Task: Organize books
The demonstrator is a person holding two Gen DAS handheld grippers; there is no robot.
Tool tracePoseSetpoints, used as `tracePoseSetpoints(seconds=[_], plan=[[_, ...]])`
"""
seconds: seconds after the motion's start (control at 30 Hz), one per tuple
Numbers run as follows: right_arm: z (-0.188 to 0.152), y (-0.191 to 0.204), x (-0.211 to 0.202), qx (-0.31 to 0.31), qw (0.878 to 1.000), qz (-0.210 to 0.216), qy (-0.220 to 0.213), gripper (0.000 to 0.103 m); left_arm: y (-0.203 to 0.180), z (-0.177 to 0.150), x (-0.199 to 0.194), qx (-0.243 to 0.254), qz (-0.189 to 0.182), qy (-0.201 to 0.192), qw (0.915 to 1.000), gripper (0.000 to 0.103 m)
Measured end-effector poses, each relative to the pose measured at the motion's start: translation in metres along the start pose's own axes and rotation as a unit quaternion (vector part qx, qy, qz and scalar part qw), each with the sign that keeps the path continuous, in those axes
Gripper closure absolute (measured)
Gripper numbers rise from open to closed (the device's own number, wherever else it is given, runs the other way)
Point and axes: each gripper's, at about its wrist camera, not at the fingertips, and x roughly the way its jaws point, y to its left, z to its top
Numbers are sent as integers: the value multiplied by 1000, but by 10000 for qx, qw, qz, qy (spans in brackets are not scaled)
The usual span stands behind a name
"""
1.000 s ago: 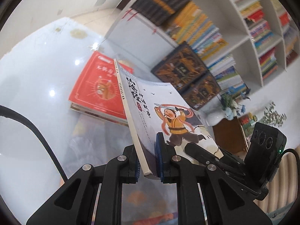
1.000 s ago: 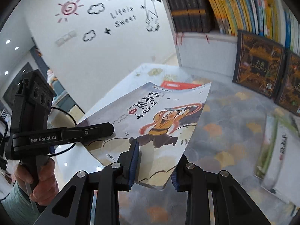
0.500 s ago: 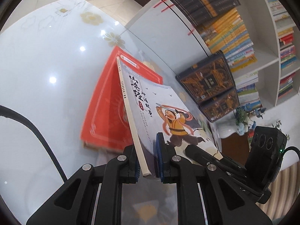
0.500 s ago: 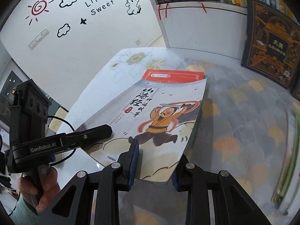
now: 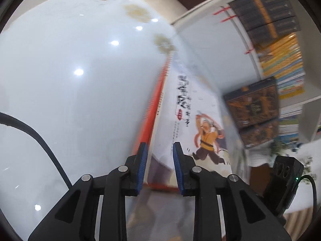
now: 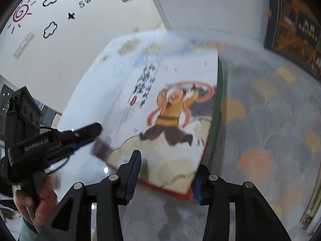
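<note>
A white picture book with an orange-clad cartoon figure [image 5: 192,124] lies flat on top of a red book [image 5: 152,108] on the glossy white table [image 5: 70,80]. It also shows in the right wrist view [image 6: 170,108], with the red book's edge [image 6: 172,190] under it. My left gripper [image 5: 159,160] is open just behind the book's near corner, with nothing between its pads. My right gripper [image 6: 166,172] is open at the book's near edge, holding nothing. The left gripper also shows in the right wrist view [image 6: 80,138], open beside the book's left edge.
A white bookshelf [image 5: 280,50] full of upright books stands behind the table. Two dark ornate books [image 5: 252,106] lean against its base. The right part of the table carries a patterned mat [image 6: 260,130], with another book's edge [image 6: 313,196] at far right.
The picture book went from being held up in both grippers to lying flat on the red book. Both grippers have opened and let go of it.
</note>
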Motion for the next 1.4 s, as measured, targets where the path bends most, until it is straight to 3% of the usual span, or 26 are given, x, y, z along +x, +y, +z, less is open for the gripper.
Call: tracePoseSetpoints(seconds=[0.23, 0.3, 0.43, 0.53, 0.7, 0.83, 0.9, 1.0, 1.07, 1.2, 1.3, 1.4], plan=[[-65, -18, -29, 49, 9992, 338, 213, 59, 3, -43, -26, 255, 473, 12, 9986, 80], [-91, -24, -43, 13, 9994, 266, 211, 59, -13, -58, -28, 554, 455, 80, 9974, 77], [-148, -57, -75, 398, 9989, 172, 175, 57, -60, -98, -18, 1196, 364, 468, 9911, 57], [-184, -97, -102, 1001, 9948, 153, 50, 57, -103, -130, -7, 1642, 304, 688, 9835, 57], [-228, -181, -159, 2057, 9775, 178, -443, 57, -168, -184, 19, 2065, 78, 1043, 9729, 57], [-260, -249, -216, 2417, 9664, -158, -863, 56, -224, -234, 48, 2344, 43, 1355, 9626, 57], [-280, -280, -244, 2585, 9594, -428, -1041, 50, -255, -264, 67, 2487, -57, 1574, 9557, 57], [-314, -333, -283, 3065, 9387, -815, -1353, 49, -295, -308, 96, 2698, -321, 1992, 9415, 57], [-346, -373, -308, 3472, 9183, -1077, -1568, 49, -328, -347, 124, 2904, -499, 2240, 9290, 57], [-389, -439, -346, 3872, 8928, -1525, -1722, 53, -371, -396, 171, 2992, -691, 2554, 9168, 59], [-396, -478, -359, 3849, 8901, -1738, -1711, 62, -400, -424, 199, 3149, -724, 2564, 9110, 63], [-388, -505, -354, 3772, 8951, -1795, -1558, 67, -419, -440, 220, 3154, -709, 2497, 9128, 63]])
